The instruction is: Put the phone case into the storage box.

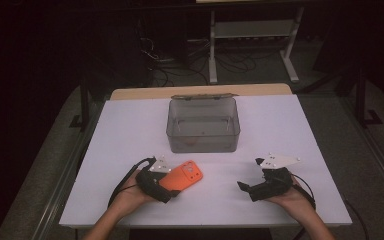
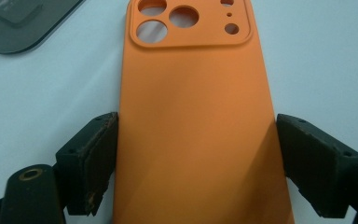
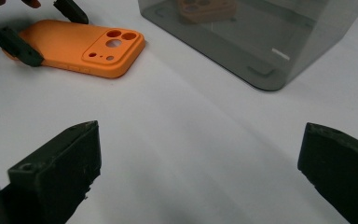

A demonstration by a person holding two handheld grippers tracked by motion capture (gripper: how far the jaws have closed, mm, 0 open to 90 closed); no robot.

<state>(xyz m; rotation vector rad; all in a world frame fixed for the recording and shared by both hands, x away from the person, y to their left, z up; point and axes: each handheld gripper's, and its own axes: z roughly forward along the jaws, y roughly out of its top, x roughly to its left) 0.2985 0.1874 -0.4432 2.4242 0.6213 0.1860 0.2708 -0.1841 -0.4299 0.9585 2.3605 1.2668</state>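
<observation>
An orange phone case lies flat on the white table, camera cutouts pointing away from my left hand. My left gripper is shut on it: in the left gripper view both pads press the long sides of the orange phone case near its lower half, left gripper. My right gripper rests at the front right with its jaws wide apart and only bare table between them, right gripper. The right gripper view also shows the orange phone case and the left gripper on it, at the upper left.
A clear grey plastic box stands beyond the case at mid-table, its lid hinged back; box reflects the orange case in its wall. A corner of the box shows at the upper left. The white table ends close to my hands.
</observation>
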